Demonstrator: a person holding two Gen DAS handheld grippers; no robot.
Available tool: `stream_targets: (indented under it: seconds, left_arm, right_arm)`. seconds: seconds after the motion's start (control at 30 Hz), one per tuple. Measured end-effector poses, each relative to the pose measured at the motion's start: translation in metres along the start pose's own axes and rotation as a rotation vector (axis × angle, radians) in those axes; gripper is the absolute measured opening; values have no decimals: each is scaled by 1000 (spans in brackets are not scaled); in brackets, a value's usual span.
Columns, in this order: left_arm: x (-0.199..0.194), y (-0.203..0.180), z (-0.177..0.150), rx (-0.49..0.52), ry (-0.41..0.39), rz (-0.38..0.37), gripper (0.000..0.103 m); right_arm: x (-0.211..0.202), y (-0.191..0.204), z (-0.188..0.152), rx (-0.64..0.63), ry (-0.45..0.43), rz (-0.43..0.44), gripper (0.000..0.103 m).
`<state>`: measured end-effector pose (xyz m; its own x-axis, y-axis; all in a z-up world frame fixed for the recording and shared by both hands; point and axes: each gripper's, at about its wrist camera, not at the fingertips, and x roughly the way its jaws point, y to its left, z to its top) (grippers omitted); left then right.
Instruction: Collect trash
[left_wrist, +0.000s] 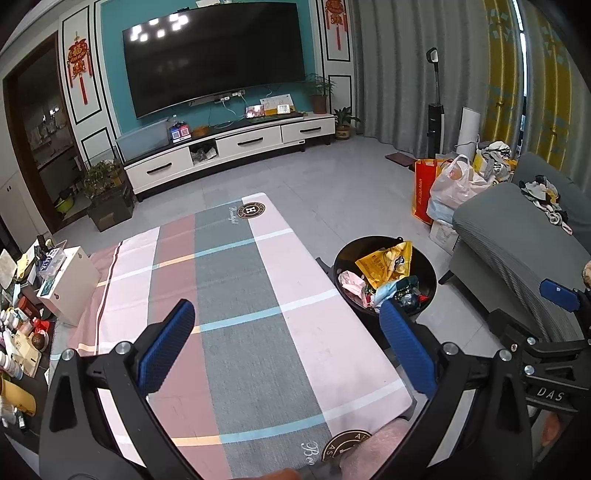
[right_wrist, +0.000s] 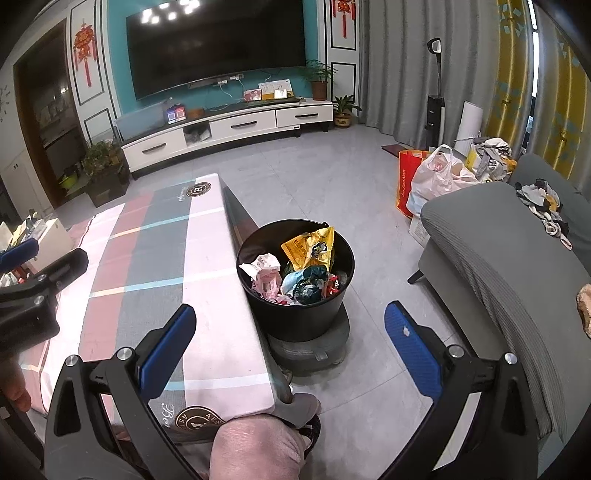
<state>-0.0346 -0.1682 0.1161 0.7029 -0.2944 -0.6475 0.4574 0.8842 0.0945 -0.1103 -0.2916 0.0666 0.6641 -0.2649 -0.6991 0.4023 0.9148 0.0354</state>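
Left gripper (left_wrist: 286, 334) agape above table (left_wrist: 236, 280), right gripper (right_wrist: 290, 341) agape

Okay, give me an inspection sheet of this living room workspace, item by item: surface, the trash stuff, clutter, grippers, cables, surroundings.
Surface: plaid tablecloth covers the table; no loose trash seen on the visible part.
Job's things: black trash bin stands on the floor beside the table's right edge, holding a yellow snack bag, a pink wrapper and other crumpled wrappers.
Clutter: bottles and boxes crowd the table's left end; plastic bags sit by the grey sofa.
Grippers: left gripper open above the cloth, empty; right gripper open, empty, near the bin.
Cables: wires hang below the TV.
Surroundings: TV cabinet, potted plants, curtains, upright vacuum.
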Motion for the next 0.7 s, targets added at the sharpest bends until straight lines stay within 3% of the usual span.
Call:
stream_targets:
  seconds: [0.7]
  left_arm:
    - [1, -7, -3, 15, -6, -1, 100]
  right_arm:
    - [0, -1, 2, -5, 0, -10, 100]
